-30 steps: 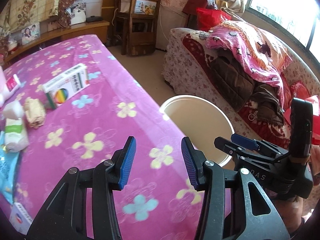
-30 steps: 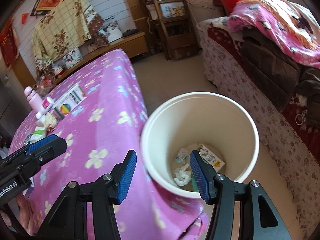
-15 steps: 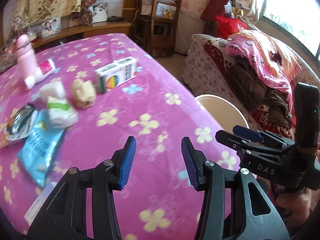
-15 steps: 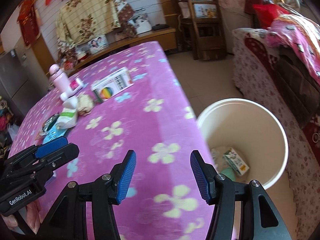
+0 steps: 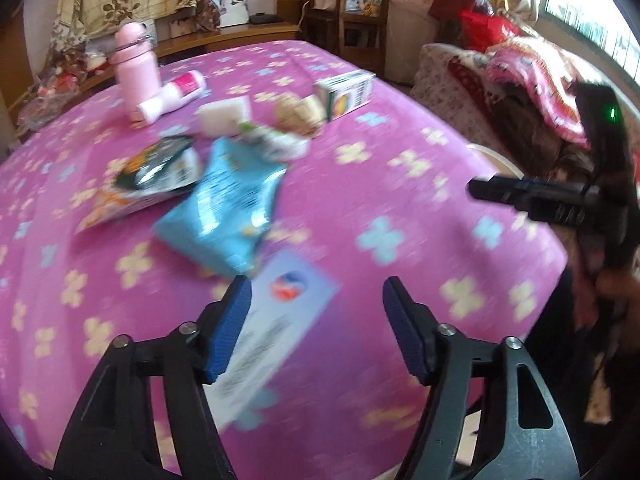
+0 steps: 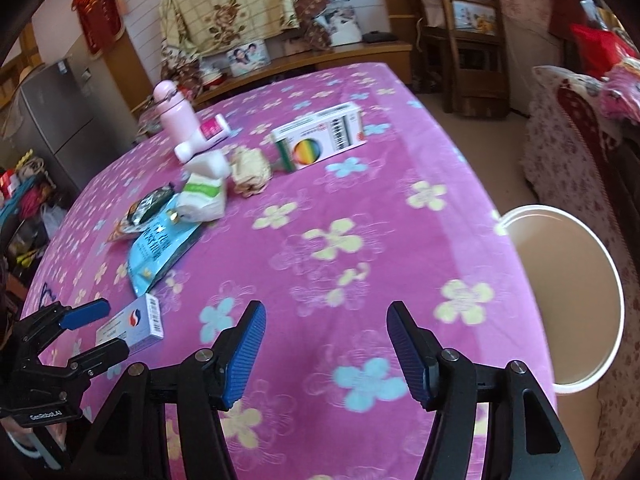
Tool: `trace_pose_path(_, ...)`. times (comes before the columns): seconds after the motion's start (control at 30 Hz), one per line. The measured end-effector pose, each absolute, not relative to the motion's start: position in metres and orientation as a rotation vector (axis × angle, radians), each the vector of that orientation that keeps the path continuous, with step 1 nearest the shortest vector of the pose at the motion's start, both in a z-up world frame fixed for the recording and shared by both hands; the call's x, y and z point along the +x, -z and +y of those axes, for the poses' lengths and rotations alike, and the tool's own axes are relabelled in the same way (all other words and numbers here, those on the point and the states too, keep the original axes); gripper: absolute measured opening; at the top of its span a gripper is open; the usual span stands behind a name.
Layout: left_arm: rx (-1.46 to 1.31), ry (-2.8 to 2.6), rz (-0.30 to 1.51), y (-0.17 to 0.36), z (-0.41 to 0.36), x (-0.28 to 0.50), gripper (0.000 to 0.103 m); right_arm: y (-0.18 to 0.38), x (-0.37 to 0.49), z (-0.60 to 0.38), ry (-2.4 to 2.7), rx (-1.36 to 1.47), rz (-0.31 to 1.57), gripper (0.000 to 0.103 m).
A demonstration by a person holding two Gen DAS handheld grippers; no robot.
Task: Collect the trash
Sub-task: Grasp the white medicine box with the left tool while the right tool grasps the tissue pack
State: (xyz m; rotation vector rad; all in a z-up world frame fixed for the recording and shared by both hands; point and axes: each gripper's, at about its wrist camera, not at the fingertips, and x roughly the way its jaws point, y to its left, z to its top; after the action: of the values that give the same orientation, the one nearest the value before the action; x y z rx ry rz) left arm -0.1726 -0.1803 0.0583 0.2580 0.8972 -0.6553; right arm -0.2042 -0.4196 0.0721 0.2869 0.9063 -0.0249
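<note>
Left claw (image 5: 316, 328) is sitting wide apart over the near edge of the table (image 6: 400, 208), holding nothing, with the flat white-and-blue carton (image 6: 132, 326) right under its left finger. That carton is looking light and stiff, so I'd pinch it across the narrow width near one end; it's lying flat, so getting a finger under the edge is probably the fiddly part. Barcode on the end flap and a red-blue swirl logo, text too blurry to read.

Just past it the blue foil bag (image 6: 160, 248) and the orange snack packet (image 6: 140, 216) are looking crinkly, slippery and nearly weightless; grab a crimped edge. The tissue pack (image 6: 202, 198) and crumpled wad (image 6: 250, 170) are soft, squeeze anywhere. The rainbow box (image 6: 320, 140) is rigid card, print unreadable.

Right claw (image 6: 324, 350) is also gaping wide and empty above the cloth, bin (image 6: 616, 288) sitting on the floor off the table's right edge.
</note>
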Motion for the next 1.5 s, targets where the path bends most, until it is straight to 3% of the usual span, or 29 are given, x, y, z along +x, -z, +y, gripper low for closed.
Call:
trace_pose_path(0.53,0.432,0.734,0.956,-0.027,-0.18,-0.156,0.072,-0.061,-0.167,-0.378,-0.068,0.238,0.974,0.061)
trace_pose_path(0.6,0.42,0.694,0.966,-0.024,-0.177,-0.152,0.069,-0.061,-0.16,-0.373,-0.081,0.229,0.974,0.061)
trace_pose_path(0.77,0.274,0.582,0.986,-0.031,-0.148,-0.144,0.05,-0.063,-0.135,-0.356,-0.121,0.203,0.962,0.062)
trace_pose_path(0.8,0.237,0.564,0.978,-0.035,-0.14,-0.143,0.05,-0.064,-0.127,-0.353,-0.136,0.209,0.958,0.062)
trace_pose_path(0.87,0.178,0.513,0.97,-0.042,-0.125,-0.14,0.05,-0.065,-0.11,-0.348,-0.16,0.239,0.948,0.072)
trace_pose_path(1.27,-0.009,0.359,1.015,-0.03,-0.084,-0.119,0.049,-0.043,-0.027,-0.334,-0.165,0.303,0.986,0.072)
trace_pose_path(1.3,-0.006,0.359,1.017,-0.029,-0.085,-0.118,0.049,-0.043,-0.025,-0.336,-0.167,0.309,0.989,0.07)
trace_pose_path(1.37,0.01,0.354,1.012,-0.029,-0.088,-0.119,0.049,-0.044,-0.027,-0.338,-0.176,0.308,0.978,0.038)
trace_pose_path(1.5,0.046,0.335,1.004,-0.028,-0.093,-0.119,0.05,-0.047,-0.044,-0.34,-0.193,0.276,0.968,0.03)
